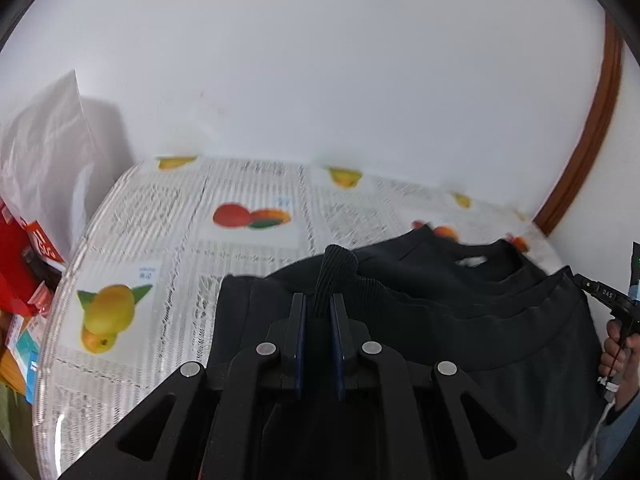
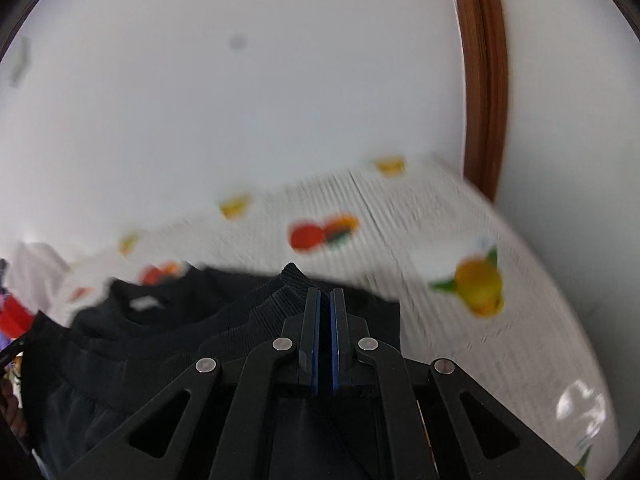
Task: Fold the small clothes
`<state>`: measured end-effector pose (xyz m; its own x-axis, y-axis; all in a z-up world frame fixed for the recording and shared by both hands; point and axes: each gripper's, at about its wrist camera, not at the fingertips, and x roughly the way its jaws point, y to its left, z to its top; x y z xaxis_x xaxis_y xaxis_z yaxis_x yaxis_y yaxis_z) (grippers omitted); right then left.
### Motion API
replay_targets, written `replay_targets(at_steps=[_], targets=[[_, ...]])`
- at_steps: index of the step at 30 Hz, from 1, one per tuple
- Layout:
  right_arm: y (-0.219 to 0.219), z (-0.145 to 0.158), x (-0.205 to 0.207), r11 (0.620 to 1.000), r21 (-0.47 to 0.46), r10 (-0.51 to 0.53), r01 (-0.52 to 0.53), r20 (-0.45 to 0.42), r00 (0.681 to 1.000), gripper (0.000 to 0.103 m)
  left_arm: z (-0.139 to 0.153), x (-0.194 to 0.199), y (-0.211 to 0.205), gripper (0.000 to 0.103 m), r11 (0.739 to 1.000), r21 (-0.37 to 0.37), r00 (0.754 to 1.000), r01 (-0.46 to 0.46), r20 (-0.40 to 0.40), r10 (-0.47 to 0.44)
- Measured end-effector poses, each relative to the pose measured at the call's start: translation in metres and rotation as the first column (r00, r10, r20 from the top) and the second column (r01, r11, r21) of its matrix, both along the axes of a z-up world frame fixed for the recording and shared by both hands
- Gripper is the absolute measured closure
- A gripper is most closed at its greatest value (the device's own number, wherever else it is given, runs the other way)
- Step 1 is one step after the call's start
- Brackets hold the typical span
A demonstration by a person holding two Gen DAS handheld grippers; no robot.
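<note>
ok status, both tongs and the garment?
Left tongs shut on the black garment's ribbed hem. Right tongs shut on the same hem. Garment lifted at both corners over the fruit-print tablecloth. Nothing in the way.

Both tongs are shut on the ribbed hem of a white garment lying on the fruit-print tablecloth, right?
Not white: the garment is black, as the left wrist view shows. Both the left tongs and right tongs are shut on its ribbed hem, over the tablecloth.
</note>
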<state>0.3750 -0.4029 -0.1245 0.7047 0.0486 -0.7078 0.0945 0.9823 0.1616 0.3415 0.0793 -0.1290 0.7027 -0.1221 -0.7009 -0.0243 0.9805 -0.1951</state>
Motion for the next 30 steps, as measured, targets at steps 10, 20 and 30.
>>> replay_targets(at_steps=[10, 20, 30], targets=[[0.016, -0.008, 0.005, 0.982, -0.187, -0.014, 0.003, -0.058, 0.998, 0.087, -0.023, 0.009, 0.0, 0.085, 1.0, 0.0, 0.997, 0.009, -0.082, -0.009], [0.136, 0.006, -0.018, 0.932, -0.079, 0.337, -0.353, -0.166, 0.927, 0.049, -0.012, -0.036, -0.005, 0.056, 0.998, 0.004, 0.993, 0.062, -0.105, -0.061], [0.187, -0.034, -0.019, 0.899, -0.236, 0.324, -0.368, -0.207, 0.923, 0.099, -0.02, -0.1, 0.016, 0.051, 0.99, 0.03, 0.987, 0.139, -0.082, -0.137]])
